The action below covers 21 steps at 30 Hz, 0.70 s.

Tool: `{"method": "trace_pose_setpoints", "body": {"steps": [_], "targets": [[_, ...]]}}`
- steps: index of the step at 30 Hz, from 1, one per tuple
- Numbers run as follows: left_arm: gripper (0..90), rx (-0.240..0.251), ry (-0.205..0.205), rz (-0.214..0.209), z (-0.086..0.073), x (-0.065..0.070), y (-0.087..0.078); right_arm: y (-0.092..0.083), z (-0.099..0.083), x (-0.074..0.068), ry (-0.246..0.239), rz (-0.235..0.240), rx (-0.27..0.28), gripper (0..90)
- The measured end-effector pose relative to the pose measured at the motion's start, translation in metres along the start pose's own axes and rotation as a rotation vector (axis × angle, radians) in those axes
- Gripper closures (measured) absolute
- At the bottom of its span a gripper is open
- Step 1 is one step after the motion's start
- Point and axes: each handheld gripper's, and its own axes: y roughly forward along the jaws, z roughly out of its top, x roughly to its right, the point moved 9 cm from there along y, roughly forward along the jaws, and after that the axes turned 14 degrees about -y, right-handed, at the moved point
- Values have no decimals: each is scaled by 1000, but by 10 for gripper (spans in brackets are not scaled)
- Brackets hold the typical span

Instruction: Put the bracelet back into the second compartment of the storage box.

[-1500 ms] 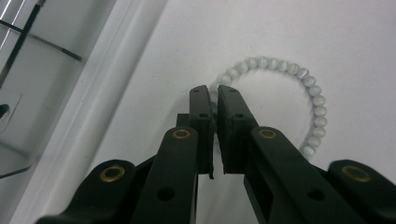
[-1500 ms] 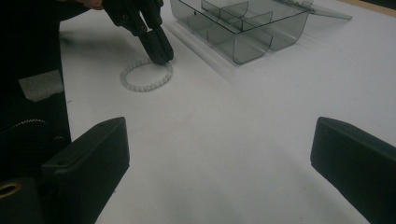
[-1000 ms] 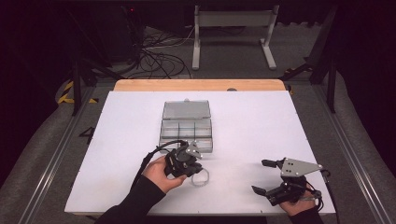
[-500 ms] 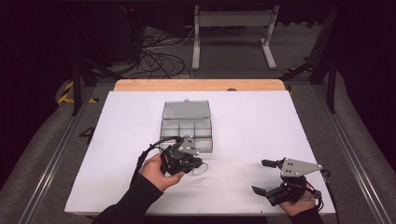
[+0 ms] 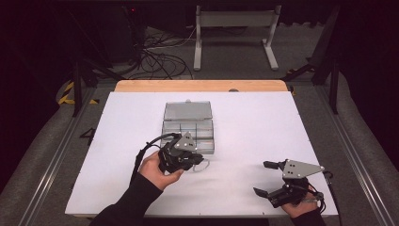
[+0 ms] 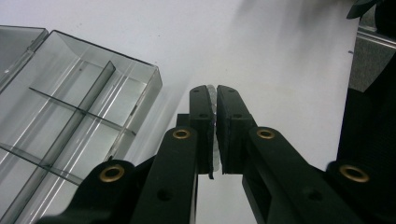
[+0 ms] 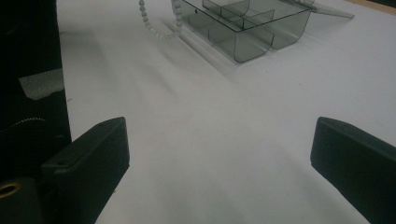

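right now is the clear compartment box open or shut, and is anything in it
Open and empty: the lid lies flat behind the compartment box, and every compartment shows bare in the left gripper view.
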Motion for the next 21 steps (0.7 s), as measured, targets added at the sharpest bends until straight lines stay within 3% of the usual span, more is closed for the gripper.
{"method": "trace_pose_setpoints", "body": {"steps": [10,21], "targets": [[854,24,13,27,12,-5,-11,0,0,0,2,0,1,49],[854,31,-9,71,26,-17,-23,0,0,0,4,0,-1,49]]}}
